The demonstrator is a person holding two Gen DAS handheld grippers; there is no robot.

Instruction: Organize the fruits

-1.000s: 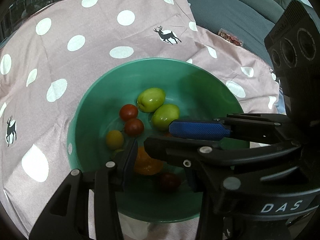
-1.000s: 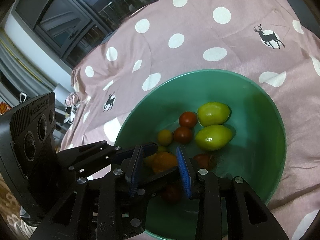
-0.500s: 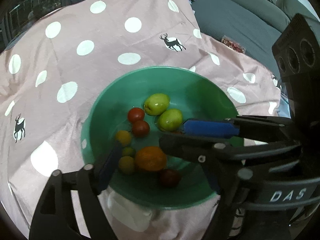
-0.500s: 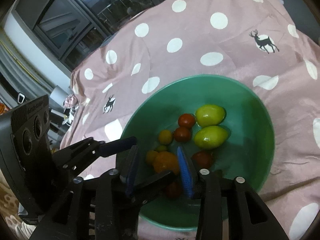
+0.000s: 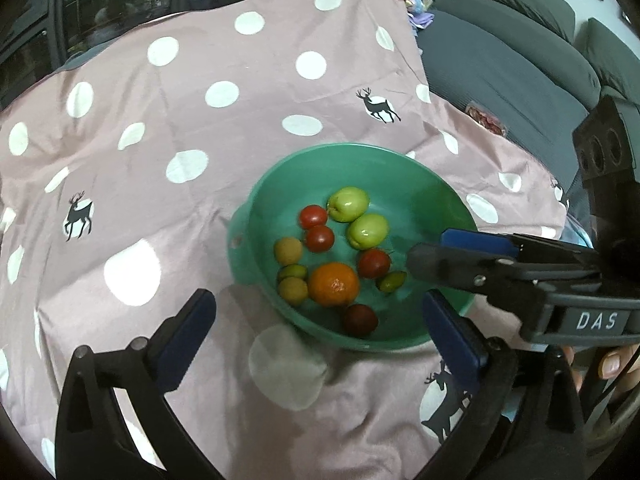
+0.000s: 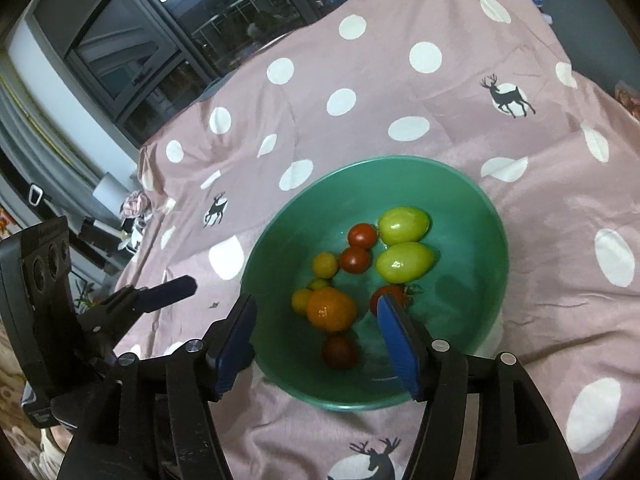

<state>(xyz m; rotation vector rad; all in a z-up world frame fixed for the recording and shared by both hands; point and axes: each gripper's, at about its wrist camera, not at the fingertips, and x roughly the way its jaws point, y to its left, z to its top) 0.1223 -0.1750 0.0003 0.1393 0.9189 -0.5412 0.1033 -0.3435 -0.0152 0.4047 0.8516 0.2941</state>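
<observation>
In the left wrist view the right claw (image 5: 436, 246) covers part of the green bowl (image 5: 400, 168) rim. Only a fingertip (image 5: 610, 362) of the person shows at the lower right, cut off by the frame edge. In the right wrist view a claw finger (image 6: 394, 332) hides part of a red tomato (image 6: 386, 294). The clutter (image 6: 134, 216) beyond the cloth's edge is too small to identify.

**Around the work area**

A pink tablecloth (image 5: 208, 152) with white dots and small deer prints covered the table. A grey sofa (image 5: 500, 64) stood behind it, a small packet (image 5: 486, 118) lying on its seat. Dark windows (image 6: 224, 28) reflected ceiling lights.
</observation>
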